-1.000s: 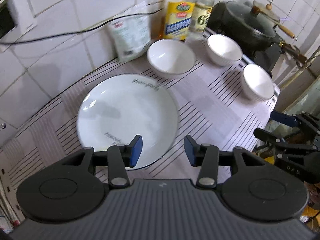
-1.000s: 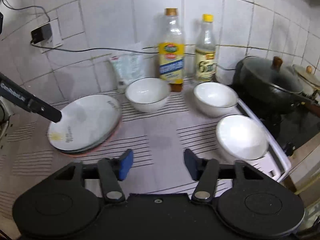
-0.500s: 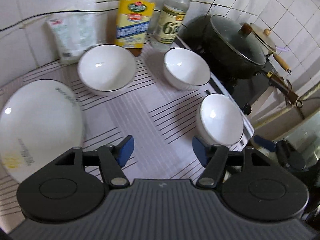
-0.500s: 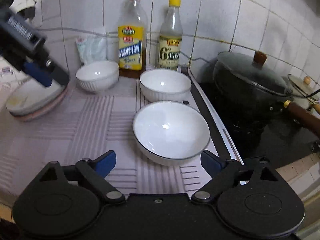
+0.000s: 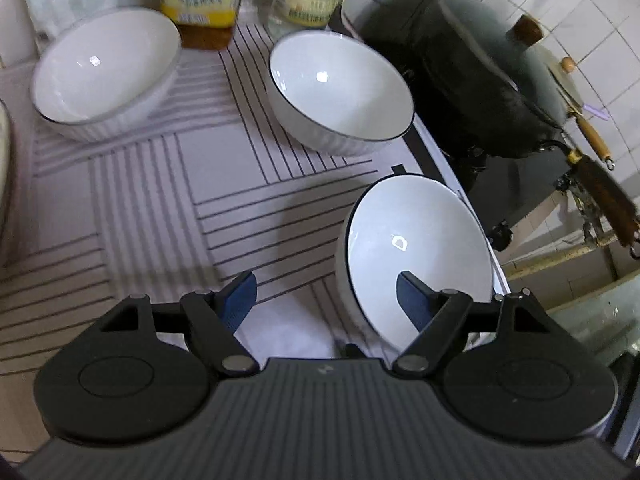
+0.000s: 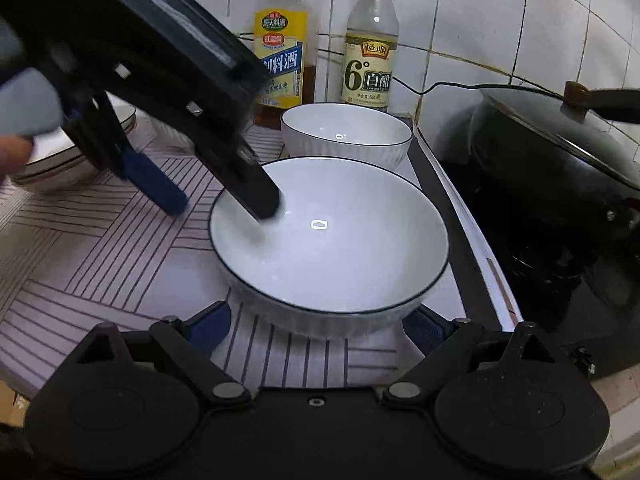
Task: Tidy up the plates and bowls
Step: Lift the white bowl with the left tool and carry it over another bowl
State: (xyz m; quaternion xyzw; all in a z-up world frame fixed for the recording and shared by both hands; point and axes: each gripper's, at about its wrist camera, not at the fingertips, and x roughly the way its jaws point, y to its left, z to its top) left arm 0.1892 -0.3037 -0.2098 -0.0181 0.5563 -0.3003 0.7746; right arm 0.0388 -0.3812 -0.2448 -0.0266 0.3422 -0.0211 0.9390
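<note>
Near bowl [image 6: 332,248], white with a dark rim line, sits on the striped worktop [image 6: 100,256] at its right edge, next to the stove. Left claw [image 5: 326,294] straddles the bowl's left rim: one finger inside, blue-padded one outside; jaws opening, pads not pressing. Right claw [image 6: 316,326] spread wide at the bowl's near side, a pad on either flank, nothing gripped. Second bowl [image 6: 346,130] just behind, third bowl [image 5: 106,80] further left, plate [image 5: 3,184] barely visible at the left edge. Against the tiled wall: yellow-label bottle [image 6: 282,60] reading "料酒", and yellow-cap bottle [image 6: 370,64] reading "恒顺", "6°", "500". Black lidded pot [image 6: 560,160] to the right.
</note>
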